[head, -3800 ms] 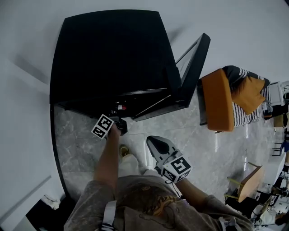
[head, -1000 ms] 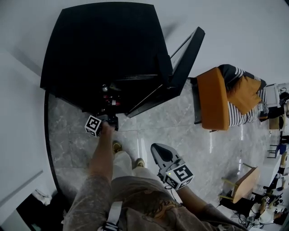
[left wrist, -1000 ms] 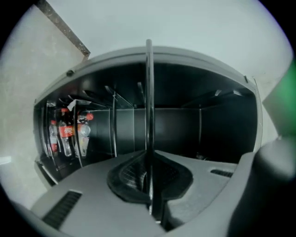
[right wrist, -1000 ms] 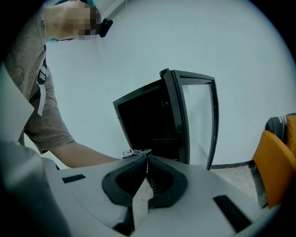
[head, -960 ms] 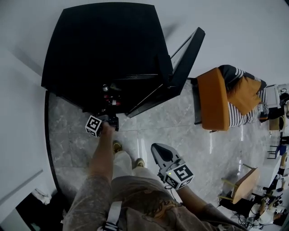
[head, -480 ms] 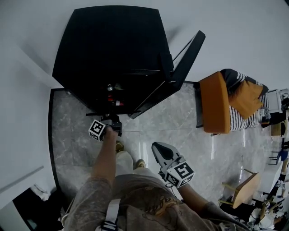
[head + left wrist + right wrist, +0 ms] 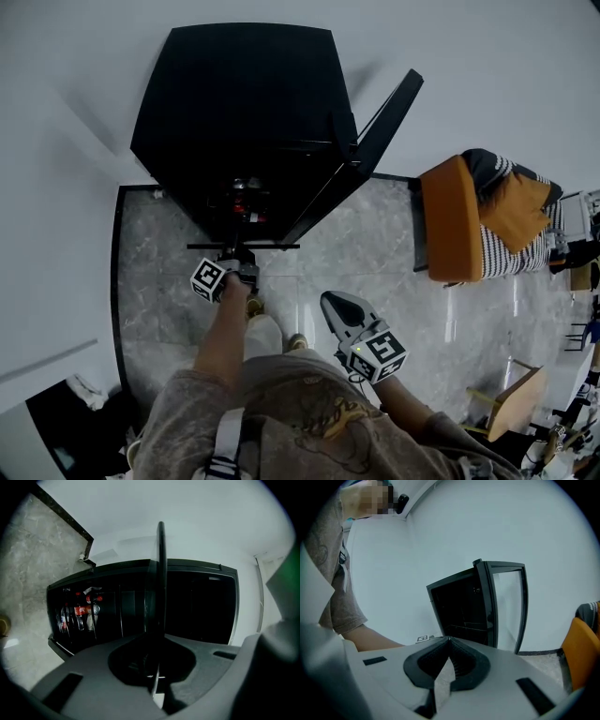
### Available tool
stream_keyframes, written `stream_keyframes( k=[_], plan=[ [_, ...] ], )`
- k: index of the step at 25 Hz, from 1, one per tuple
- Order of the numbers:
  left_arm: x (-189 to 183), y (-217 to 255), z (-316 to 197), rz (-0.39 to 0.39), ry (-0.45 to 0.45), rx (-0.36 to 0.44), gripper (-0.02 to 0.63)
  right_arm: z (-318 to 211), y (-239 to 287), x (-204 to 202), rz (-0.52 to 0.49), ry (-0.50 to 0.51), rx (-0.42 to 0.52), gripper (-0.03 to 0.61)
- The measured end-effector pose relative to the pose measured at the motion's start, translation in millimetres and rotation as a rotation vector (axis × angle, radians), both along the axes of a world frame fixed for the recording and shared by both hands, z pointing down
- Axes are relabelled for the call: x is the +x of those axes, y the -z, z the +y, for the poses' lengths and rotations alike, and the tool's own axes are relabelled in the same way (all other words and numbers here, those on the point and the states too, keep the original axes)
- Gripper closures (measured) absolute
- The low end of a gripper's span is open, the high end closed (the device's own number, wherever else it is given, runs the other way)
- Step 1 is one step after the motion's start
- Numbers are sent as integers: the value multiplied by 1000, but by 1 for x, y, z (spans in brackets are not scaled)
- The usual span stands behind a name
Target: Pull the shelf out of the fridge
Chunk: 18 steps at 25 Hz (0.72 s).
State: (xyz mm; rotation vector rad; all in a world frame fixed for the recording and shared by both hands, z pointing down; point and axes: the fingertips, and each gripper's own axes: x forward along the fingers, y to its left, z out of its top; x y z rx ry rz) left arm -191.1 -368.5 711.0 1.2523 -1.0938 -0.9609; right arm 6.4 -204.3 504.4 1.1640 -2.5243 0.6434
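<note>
- Two grippers low in front of the fridge (image 7: 234, 103), its glass door (image 7: 380, 131) swung open on the right side.
- Left gripper (image 7: 240, 255) straight before the fridge's open front, jaws clenched on the shelf (image 7: 161, 573), pinching its near edge with nothing else between them.
- Shelf seen edge-on as a thin dark plate, reaching from the jaws toward the fridge's dark inside; near edge out in front of the fridge, above the grey stone floor (image 7: 356, 244). Far edge clear of the fridge or not: cannot tell.
- Right gripper (image 7: 449, 643) farther from the fridge, off toward the door side, jaws closed tip to tip and holding nothing.
- Bottles (image 7: 84, 613) standing inside the fridge, red-labelled ones among them.
- Orange armchair (image 7: 452, 220) beyond the fridge's open door, well apart from both grippers.
</note>
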Motion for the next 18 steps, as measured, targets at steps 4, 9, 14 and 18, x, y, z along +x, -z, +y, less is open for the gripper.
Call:
stream_keyframes(
  k=[4,9,14,18],
  plan=[
    [3,12,15,-12,-19,6,598,3,4,3,-14,11,7,557],
    [6,28,34,-6,-24,14,597,7,11,6,-23,21,25,557],
    [6,44,52,7,-15,28,597,12,15,13,-31,22,44,557],
    [4,58,69,18,-10,37,597,15,17,19,-33,16,54,557]
  ],
)
